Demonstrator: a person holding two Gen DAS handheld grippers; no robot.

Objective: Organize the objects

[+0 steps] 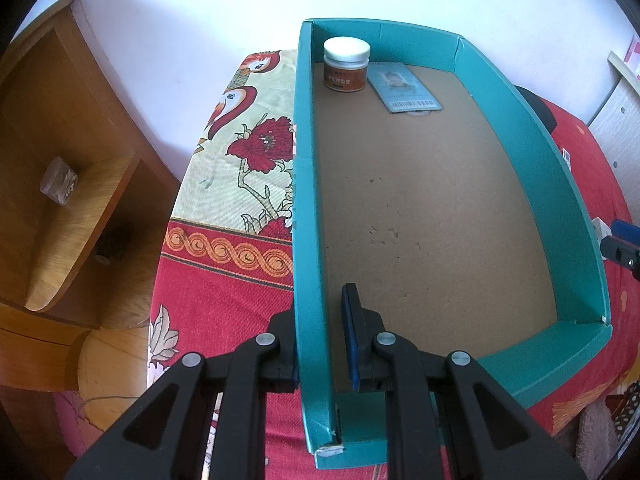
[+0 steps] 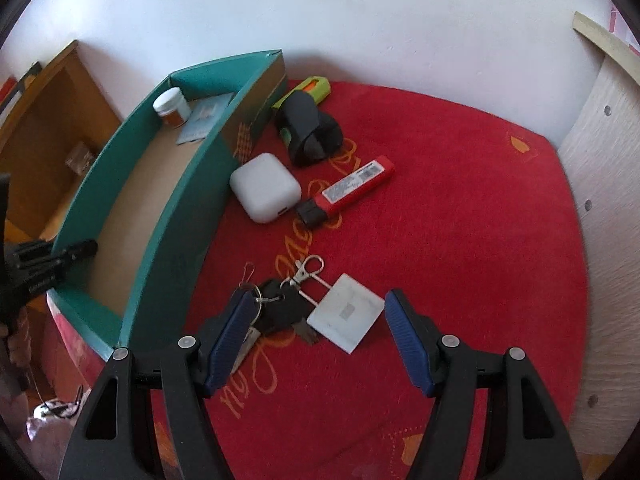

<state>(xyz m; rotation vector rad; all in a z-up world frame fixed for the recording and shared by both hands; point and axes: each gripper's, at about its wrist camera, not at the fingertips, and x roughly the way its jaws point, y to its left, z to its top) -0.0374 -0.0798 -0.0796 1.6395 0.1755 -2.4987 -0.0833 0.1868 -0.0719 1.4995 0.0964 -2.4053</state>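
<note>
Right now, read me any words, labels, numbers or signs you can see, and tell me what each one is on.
Nothing here reads clearly enough to quote.
Jar: brown label with pale characters, too blurred to read.
Card in the teal box: a photo and a barcode, its print too small.
Red stick: white label with a barcode, unreadable.
Red cloth: orange cursive lettering, partly covered, not legible.
Square tag on the keys: faint mark only.

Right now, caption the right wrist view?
Open right hand-held gripper over key bunch beside teal box.

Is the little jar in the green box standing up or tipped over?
Standing up. The jar sits on its base in the box's far corner, white lid on top.
</note>
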